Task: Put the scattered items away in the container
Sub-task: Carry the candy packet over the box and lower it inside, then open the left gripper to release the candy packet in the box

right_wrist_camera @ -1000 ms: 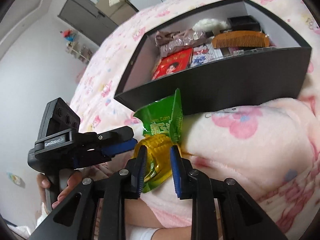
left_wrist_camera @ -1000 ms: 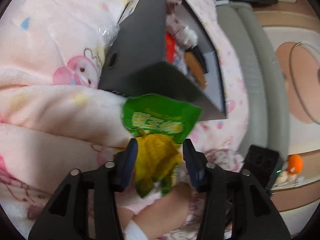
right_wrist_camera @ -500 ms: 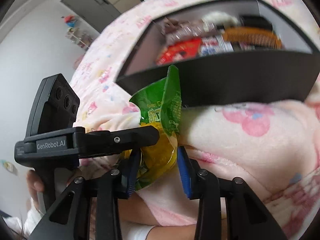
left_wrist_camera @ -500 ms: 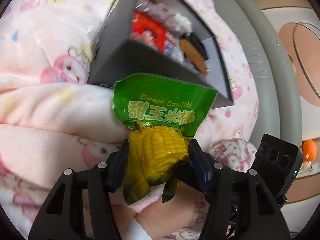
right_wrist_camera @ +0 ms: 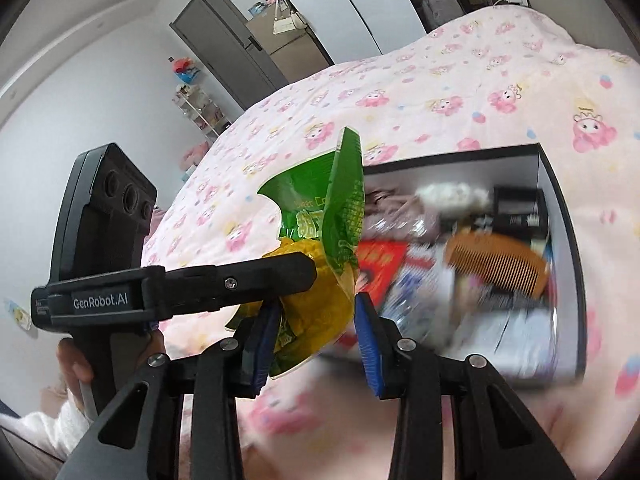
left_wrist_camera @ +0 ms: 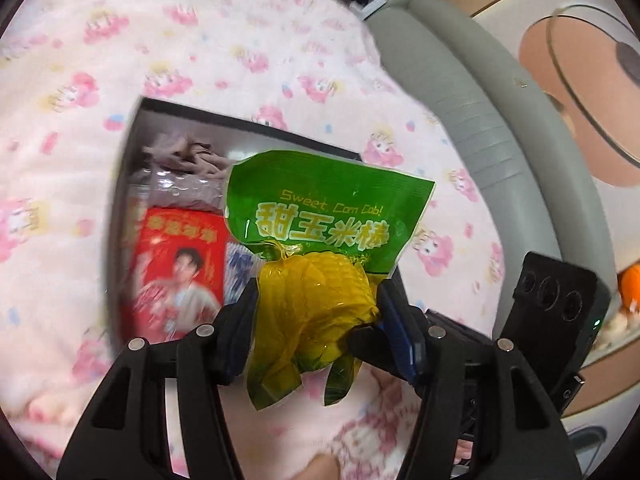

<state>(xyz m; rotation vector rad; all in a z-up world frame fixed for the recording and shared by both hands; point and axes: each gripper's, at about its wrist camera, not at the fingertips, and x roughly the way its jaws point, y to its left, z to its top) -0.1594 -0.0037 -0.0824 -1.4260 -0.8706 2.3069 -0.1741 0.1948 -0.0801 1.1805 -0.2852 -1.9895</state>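
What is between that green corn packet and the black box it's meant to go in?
Nothing visible. The corn packet, held in the left claw, hangs in open air in front of the open black box. The box already holds a comb and a red packet, which crowd the landing spot.

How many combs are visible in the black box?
1. A wooden comb lies at the right side of the black box, on top of other packets; more could be hidden beneath the clutter.

Black gripper (right_wrist_camera: 316,332) frames, blue pads (right_wrist_camera: 370,344), silver screws, white fuzzy sleeve (right_wrist_camera: 60,424).
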